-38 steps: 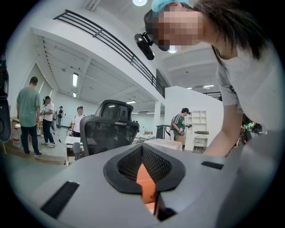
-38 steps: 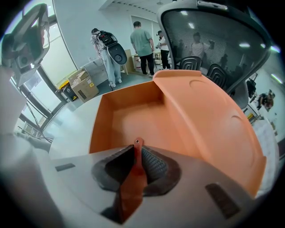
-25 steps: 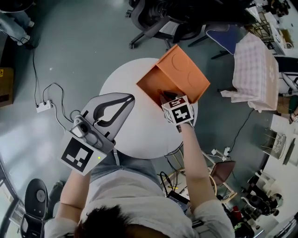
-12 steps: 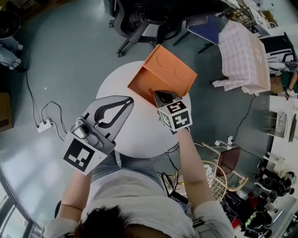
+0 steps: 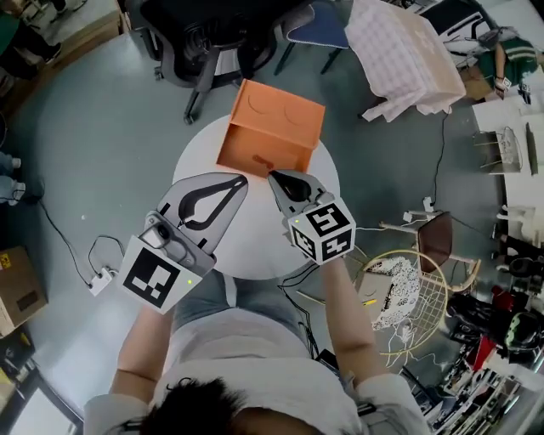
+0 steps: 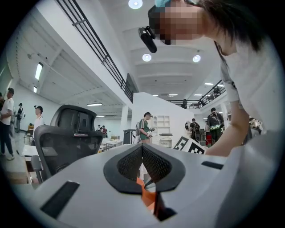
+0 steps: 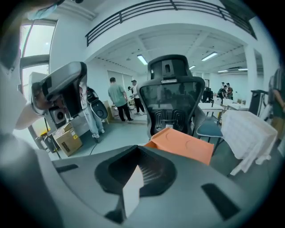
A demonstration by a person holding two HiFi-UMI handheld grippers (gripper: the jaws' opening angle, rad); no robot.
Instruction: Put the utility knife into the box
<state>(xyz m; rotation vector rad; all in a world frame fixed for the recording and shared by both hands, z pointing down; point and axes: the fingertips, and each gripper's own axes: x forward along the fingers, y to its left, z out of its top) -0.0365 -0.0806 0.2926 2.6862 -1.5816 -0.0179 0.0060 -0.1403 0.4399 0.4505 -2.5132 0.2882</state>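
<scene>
An open orange box stands at the far side of the round white table. A small dark shape lies on the box floor near its front wall; I cannot tell whether it is the utility knife. My right gripper hovers over the table just in front of the box, shut with nothing in it. My left gripper sits beside it, also shut and holding nothing. In the right gripper view, the box shows beyond the right gripper. In the left gripper view, the left gripper has its jaws closed.
A black office chair and a blue chair stand behind the table. A chair draped in checked cloth is at the back right. A wire basket sits right of the table, a power strip on the floor left.
My right gripper has drawn back out of the orange box toward me and now sits over the table. The left gripper has barely moved. The head view has shifted.
</scene>
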